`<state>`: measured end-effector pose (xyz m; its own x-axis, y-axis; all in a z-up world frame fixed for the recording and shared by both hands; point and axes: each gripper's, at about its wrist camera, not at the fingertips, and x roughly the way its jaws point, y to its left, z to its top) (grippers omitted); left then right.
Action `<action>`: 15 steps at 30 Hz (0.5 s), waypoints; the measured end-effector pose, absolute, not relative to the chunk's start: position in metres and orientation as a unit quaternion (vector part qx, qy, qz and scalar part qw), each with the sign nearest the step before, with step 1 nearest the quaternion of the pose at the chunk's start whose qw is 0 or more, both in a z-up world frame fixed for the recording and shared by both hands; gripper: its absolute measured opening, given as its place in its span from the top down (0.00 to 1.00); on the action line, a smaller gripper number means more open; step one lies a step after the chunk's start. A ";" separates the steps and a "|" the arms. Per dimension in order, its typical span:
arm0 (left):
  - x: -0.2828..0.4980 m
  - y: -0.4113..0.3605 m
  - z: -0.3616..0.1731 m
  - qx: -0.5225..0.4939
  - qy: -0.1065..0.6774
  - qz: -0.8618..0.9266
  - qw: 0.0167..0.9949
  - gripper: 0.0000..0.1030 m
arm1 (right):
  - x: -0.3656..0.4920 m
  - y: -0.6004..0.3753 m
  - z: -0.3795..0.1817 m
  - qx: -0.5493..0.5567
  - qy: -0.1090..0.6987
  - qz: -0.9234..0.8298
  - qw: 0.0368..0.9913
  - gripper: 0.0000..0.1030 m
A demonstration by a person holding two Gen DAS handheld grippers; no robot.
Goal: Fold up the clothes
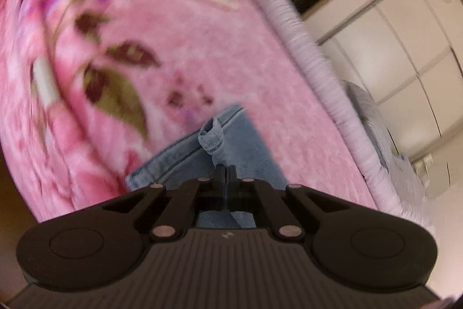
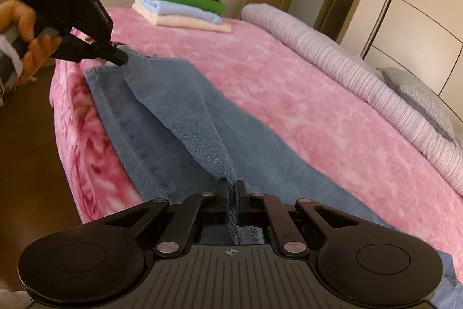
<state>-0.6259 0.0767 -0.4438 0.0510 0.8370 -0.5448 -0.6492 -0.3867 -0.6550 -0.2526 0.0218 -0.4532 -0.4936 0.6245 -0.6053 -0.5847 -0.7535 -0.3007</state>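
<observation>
A pair of blue jeans [image 2: 185,118] lies along the near edge of a bed covered by a pink flowered blanket [image 2: 303,83]. My right gripper [image 2: 231,187] is shut on a raised fold of the denim at the near end. At the far end my left gripper [image 2: 123,58], held by a hand [image 2: 26,28], is shut on another corner of the jeans. In the left wrist view the left gripper [image 1: 225,173] pinches a bunched bit of jeans [image 1: 212,139] above the blanket [image 1: 202,48]. The upper layer is lifted between the two grippers.
A stack of folded clothes [image 2: 181,2], black, green, light blue and cream, sits at the bed's far end. A rolled striped lilac quilt [image 2: 347,68] and a grey pillow [image 2: 419,97] lie along the right side. Wardrobe doors [image 2: 419,5] stand beyond. Dark floor [image 2: 31,152] lies left.
</observation>
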 end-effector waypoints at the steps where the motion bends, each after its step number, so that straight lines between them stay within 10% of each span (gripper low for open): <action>1: -0.625 0.072 -0.441 -0.467 -0.095 0.683 0.553 1.00 | -0.251 0.020 -0.451 -0.360 -0.030 0.866 0.347 0.98; 15: -0.620 0.045 -0.465 -0.445 -0.048 0.712 0.540 1.00 | -0.258 0.001 -0.479 -0.407 -0.030 0.854 0.323 0.95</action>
<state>-0.6198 0.0455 -0.4651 -0.0198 0.8123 -0.5829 -0.7273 -0.4117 -0.5491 -0.2583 0.0010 -0.4795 -0.4608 0.5762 -0.6750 -0.5269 -0.7897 -0.3143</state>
